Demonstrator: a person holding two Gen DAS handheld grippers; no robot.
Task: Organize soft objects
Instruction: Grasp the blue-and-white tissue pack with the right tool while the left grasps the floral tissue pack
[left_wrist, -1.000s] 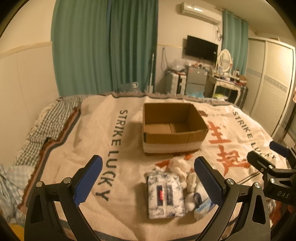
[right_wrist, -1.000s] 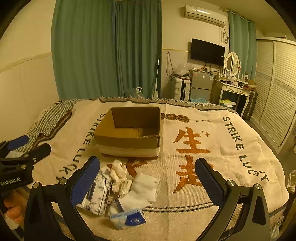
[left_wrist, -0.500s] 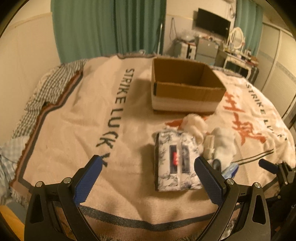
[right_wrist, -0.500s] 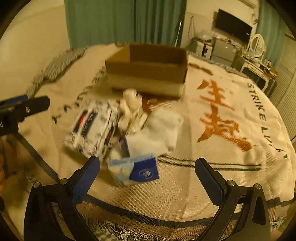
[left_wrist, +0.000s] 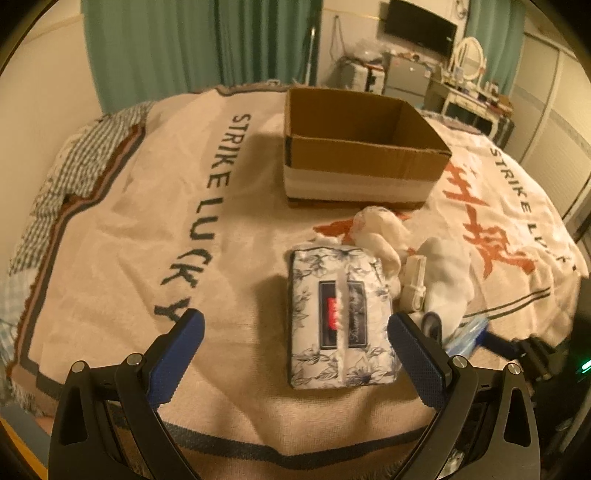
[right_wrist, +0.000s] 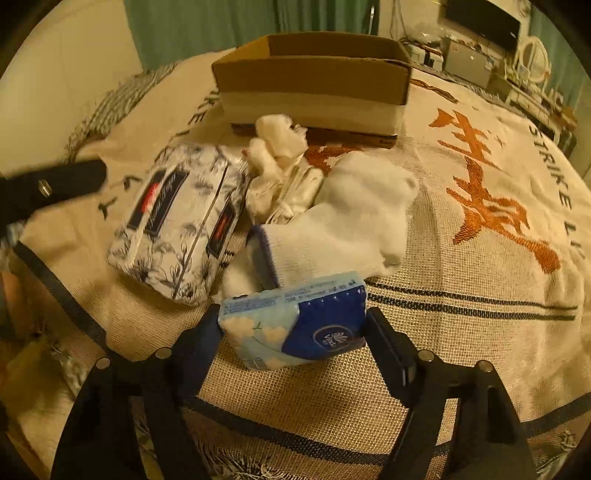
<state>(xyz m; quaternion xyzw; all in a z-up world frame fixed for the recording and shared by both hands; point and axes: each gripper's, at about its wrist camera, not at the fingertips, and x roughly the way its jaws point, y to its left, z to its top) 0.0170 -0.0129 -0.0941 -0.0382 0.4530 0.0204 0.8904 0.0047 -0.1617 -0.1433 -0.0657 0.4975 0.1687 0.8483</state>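
The right gripper (right_wrist: 293, 326) has its two fingers pressed against the short ends of a blue and pale-blue tissue pack (right_wrist: 295, 325), clamped on it low over the near edge of the bed blanket (right_wrist: 480, 258). The left gripper (left_wrist: 295, 347) stands with its blue-padded fingers (left_wrist: 177, 354) wide apart and nothing between them, hovering over the near part of the blanket, its right finger just beside the near right corner of a floral tissue pack (left_wrist: 340, 317).

That floral pack lies flat on the blanket, a little toward the near edge (its long side running away from the camera in the left wrist view). Just beside it on its right sits a heap of soft white things: a crumpled white cloth (right_wrist: 280, 136) toward the box, a folded white plastic-wrapped item (right_wrist: 291, 192) in the middle, and a white sock (right_wrist: 343, 218) whose cuff reaches the blue pack held by the right gripper.

An open cardboard box (left_wrist: 362, 147) stands on the middle of the blanket, beyond the heap, its lower band white; its inside shows only bare brown walls from these angles. A checked sheet (left_wrist: 74, 166) shows past the blanket's left edge.
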